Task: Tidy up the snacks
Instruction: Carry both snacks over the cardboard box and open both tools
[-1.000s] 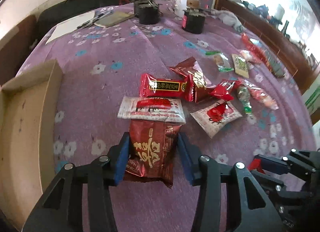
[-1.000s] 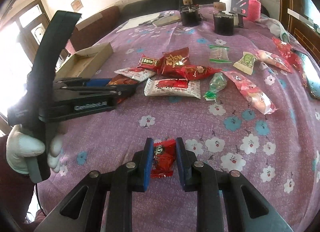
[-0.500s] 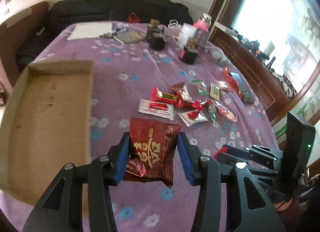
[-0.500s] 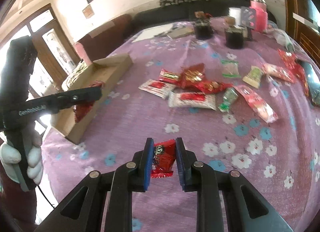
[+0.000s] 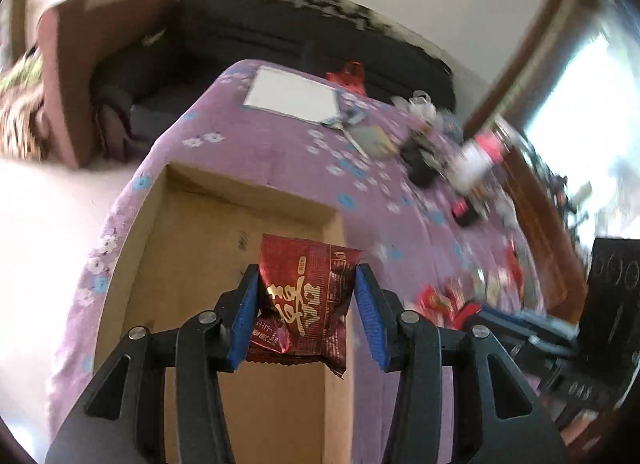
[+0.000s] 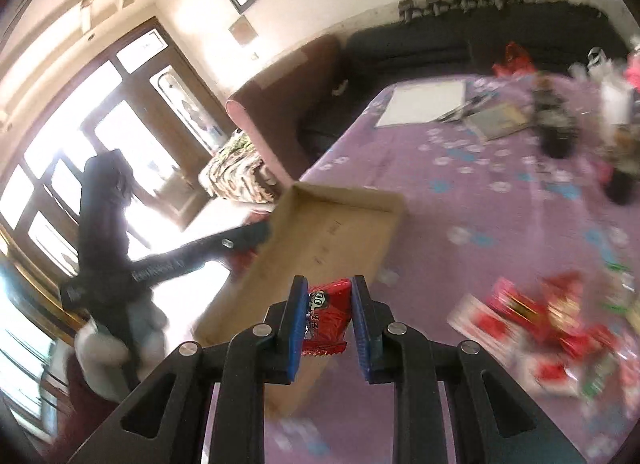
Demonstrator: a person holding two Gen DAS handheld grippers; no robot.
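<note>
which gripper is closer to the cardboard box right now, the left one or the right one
Left. The left gripper, holding a dark red snack packet, is over the cardboard box. The right gripper, holding a small red packet, appears near the box's nearer corner.

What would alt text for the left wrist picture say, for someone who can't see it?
A hand-held gripper with blue pads clamps a dark red snack packet above an open cardboard box. The box sits on a purple flowered tablecloth; more snacks lie blurred to the right.
</note>
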